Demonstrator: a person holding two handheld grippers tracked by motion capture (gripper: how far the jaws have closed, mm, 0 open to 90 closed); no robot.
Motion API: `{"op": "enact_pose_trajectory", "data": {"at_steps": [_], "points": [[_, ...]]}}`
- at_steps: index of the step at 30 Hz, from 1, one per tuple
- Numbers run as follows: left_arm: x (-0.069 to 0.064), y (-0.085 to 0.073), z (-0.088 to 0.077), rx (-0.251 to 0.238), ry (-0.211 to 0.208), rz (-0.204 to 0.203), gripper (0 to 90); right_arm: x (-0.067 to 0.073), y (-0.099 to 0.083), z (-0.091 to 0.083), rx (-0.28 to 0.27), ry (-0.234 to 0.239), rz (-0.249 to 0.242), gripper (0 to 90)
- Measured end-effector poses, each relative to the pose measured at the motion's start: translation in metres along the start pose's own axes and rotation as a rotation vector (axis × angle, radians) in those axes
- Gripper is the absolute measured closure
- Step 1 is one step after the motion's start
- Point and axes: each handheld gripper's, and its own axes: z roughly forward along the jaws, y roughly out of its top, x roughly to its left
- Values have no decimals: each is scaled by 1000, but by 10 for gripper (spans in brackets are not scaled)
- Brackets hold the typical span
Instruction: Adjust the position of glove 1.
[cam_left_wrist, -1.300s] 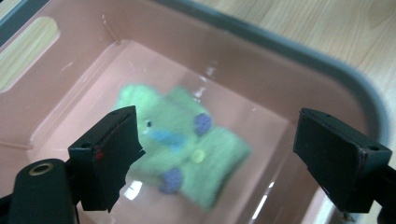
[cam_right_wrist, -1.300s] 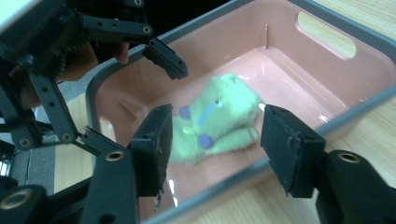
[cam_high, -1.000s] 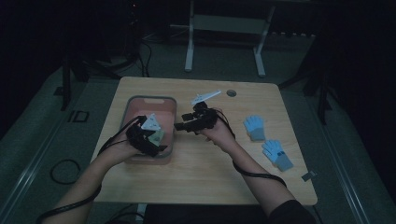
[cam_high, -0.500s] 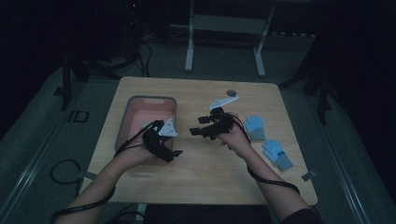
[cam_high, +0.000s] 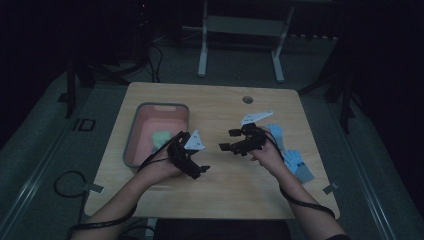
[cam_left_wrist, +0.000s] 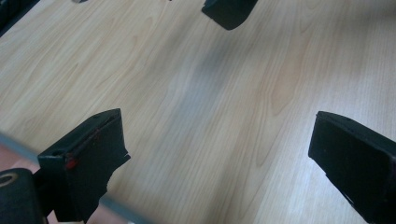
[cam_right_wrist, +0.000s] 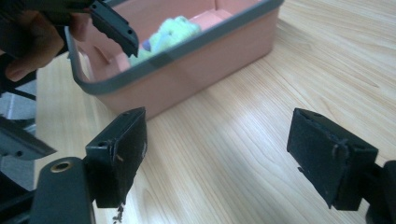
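Both tools stand spread and empty over the bare counter (cam_high: 220, 200): left hand-held gripper (cam_high: 197, 170), right hand-held gripper (cam_high: 227, 145), their jaws just having opened. A green item (cam_high: 160, 138) lies in the pink bin (cam_high: 131, 145). Judged between placements; next, reach right for the blue items (cam_high: 295, 161).

Bin (cam_high: 134, 145) sits on the left half of the table (cam_high: 220, 190), w/ a soft toy (cam_high: 160, 138) inside it. Left gripper (cam_high: 200, 171) is just right of the bin's near corner, right gripper (cam_high: 227, 142) across from it toward the middle. Gloves (cam_high: 295, 162) lie by the right edge, behind the right hand (cam_high: 267, 155).
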Motion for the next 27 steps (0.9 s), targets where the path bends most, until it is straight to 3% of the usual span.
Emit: {"op": "enact_pose_trajectory", "data": {"at_steps": [2,6,13,23,27], "points": [[-5,2,4,-8,-19,-1,43,-2,-5,-5,-4,-29,-4,205],[-11,3,13,2,-33,14,43,-5,-13,-15,-7,-36,10,212],[-22,4,26,-16,-66,16,43,-6,-27,-32,-56,-96,33,137],[-38,0,49,-39,-147,7,43,-14,-61,-45,-26,-122,47,144],[-44,-6,59,-38,-173,2,43,-20,-73,-51,-33,-169,51,197]]}}
